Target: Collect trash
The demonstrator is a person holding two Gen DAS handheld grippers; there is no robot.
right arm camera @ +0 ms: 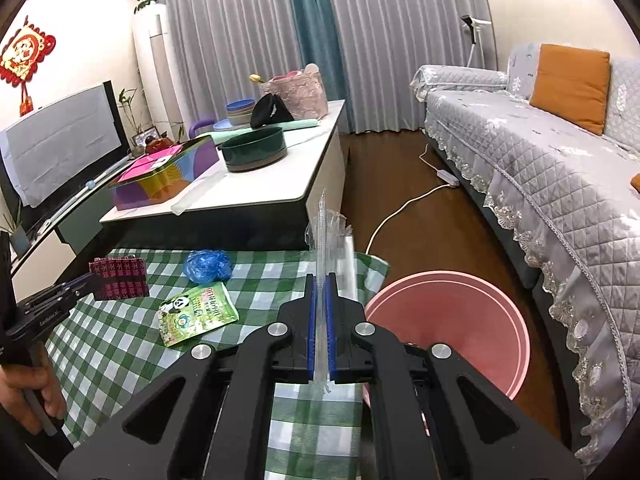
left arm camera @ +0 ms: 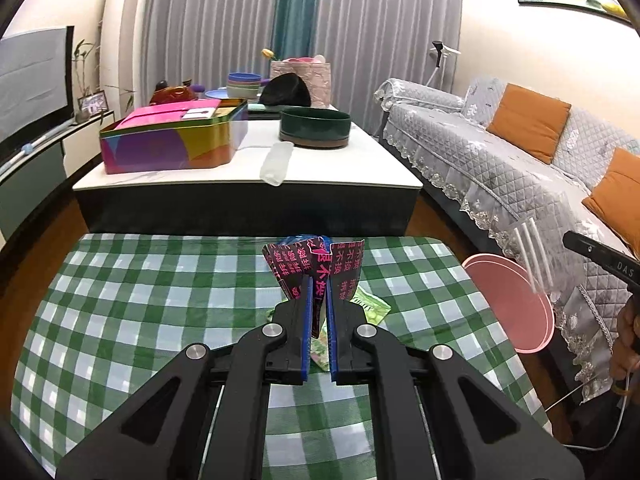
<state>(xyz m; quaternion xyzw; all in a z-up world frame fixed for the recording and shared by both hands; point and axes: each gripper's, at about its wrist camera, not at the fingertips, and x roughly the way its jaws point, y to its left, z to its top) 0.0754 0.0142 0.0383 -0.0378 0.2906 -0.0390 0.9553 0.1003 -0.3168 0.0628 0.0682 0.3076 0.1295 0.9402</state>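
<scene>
Grey pleated curtains (right arm camera: 248,40) with a teal centre panel, dark wood floor (right arm camera: 404,184), grey quilted sofa (right arm camera: 560,168) with orange cushions (right arm camera: 570,80), white-topped coffee table (right arm camera: 256,196), covered television (right arm camera: 60,152), cream walls.

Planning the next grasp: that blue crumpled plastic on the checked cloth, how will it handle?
The blue crumpled plastic looks thin and scrunched, so probably very light and floppy. It likely squashes under a pinch rather than resisting. Its wrinkled film may slide on the checked cloth if pushed.
</scene>
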